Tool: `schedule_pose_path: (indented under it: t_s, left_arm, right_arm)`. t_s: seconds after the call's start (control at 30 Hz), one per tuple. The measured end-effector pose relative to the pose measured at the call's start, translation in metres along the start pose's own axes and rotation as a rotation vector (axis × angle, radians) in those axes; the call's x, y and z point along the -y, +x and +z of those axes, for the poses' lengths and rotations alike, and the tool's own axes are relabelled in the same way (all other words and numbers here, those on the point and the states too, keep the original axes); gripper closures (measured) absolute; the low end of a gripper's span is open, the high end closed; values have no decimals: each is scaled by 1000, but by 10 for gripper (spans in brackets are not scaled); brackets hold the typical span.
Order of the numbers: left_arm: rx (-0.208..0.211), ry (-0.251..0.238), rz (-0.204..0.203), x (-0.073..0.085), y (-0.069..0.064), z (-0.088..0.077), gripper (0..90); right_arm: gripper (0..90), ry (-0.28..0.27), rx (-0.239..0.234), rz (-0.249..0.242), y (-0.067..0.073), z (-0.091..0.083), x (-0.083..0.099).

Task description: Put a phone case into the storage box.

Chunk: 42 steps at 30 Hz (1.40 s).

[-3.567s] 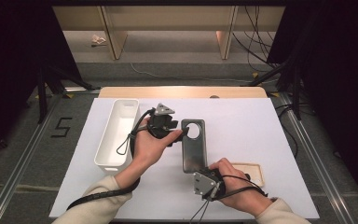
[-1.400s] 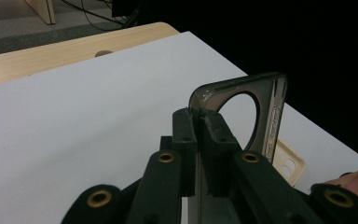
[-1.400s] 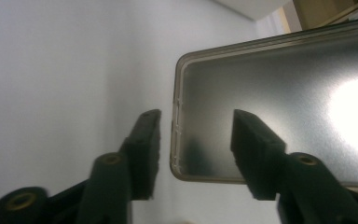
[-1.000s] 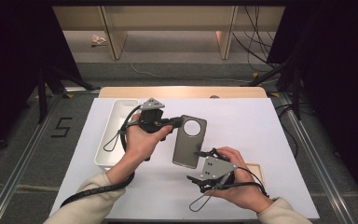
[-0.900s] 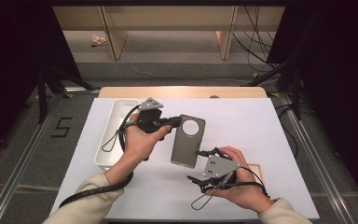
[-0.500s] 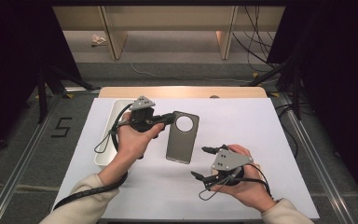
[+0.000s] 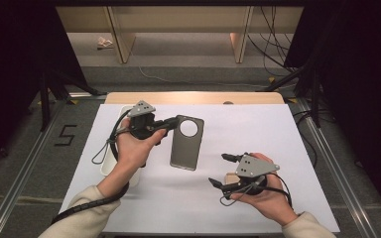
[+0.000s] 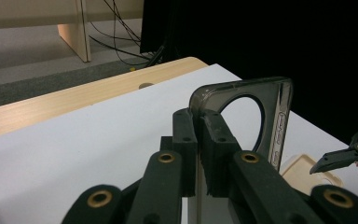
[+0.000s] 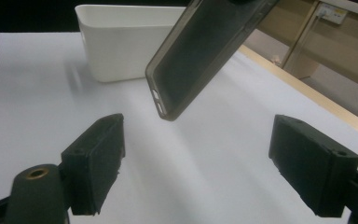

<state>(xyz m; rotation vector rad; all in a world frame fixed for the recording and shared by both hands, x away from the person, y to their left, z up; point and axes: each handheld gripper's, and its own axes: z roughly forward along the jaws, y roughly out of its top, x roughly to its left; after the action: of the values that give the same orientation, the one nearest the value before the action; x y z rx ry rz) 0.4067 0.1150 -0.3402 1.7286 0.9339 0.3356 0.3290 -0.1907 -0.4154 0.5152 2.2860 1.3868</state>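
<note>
The left gripper [image 7: 171, 122] has its jaws clamped on the top corner of a dark translucent phone case [image 7: 187, 143], beside the case's round camera opening; in the left gripper view the pads [image 8: 213, 140] press on that corner from both sides. The case is lifted clear of the white table [image 7: 278, 134], hanging slantwise over its middle, with its lower end pointing toward the person. The right gripper [image 7: 220, 170] sits low over the table's right near part, well apart from the case; its jaws have just been opening and now stand wide, with nothing between them, and the right gripper view shows bare table between the pads. A white tray [image 9: 121, 37] stands at the table's left side, beyond the case in the right gripper view. A pale flat item [image 8: 307, 170] lies on the table near the right gripper.
</note>
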Motion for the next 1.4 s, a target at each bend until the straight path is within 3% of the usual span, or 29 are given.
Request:
schedule_pose_path:
  t_s: [0.47,1.4]
  left_arm:
    - [-25,-26,22,-7,9,-15,847]
    - [-92,-78,31,-24,39,-42,848]
  right_arm:
    - [194,-5,18,7,0,-4,2]
    - [195,-24,47,47,-2,-7,4]
